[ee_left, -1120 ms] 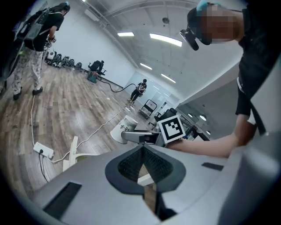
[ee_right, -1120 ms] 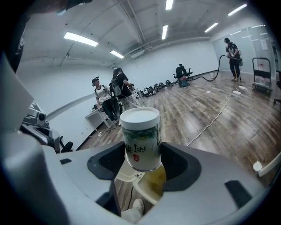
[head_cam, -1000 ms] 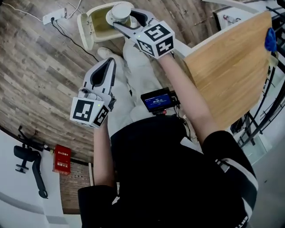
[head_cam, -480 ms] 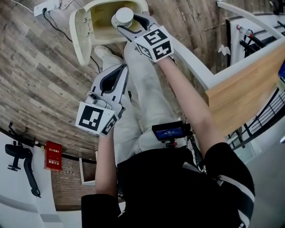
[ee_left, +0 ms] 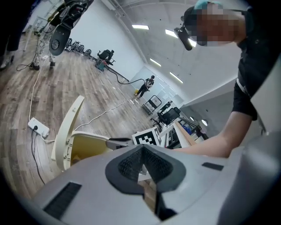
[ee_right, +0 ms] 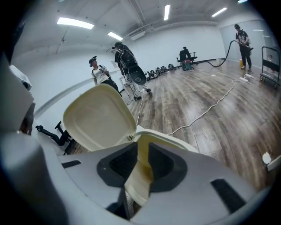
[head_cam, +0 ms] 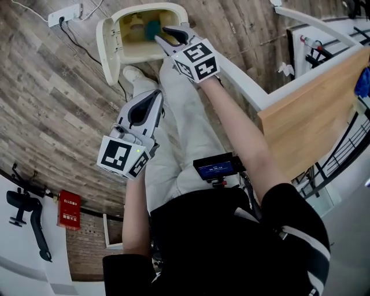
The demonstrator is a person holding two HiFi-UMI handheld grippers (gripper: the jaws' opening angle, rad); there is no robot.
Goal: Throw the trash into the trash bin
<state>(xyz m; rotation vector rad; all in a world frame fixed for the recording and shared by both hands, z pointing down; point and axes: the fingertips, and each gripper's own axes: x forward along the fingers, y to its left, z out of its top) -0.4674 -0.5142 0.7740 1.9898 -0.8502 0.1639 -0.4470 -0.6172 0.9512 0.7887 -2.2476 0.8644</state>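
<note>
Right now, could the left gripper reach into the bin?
Probably yes. The lid is open, and the left gripper points toward the bin. The right gripper, jaws closing on nothing, hangs over one side of the opening, leaving the rest free.

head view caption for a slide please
Right gripper, jaws closing with nothing between them, hangs over the open trash bin.

**Plank floor with an open bin and a power strip**

The floor (head_cam: 52,87) is grey-brown wood planking. A cream trash bin (head_cam: 151,7) stands on it, its lid (head_cam: 107,51) swung open to one side. Just beside the bin lies a white power strip (head_cam: 65,15), with a dark cable (head_cam: 75,43) trailing across the planks. A white shoe (head_cam: 134,74) rests near the bin. Well apart from these, a red box (head_cam: 69,210) sits at the floor's edge by the white wall.
</note>
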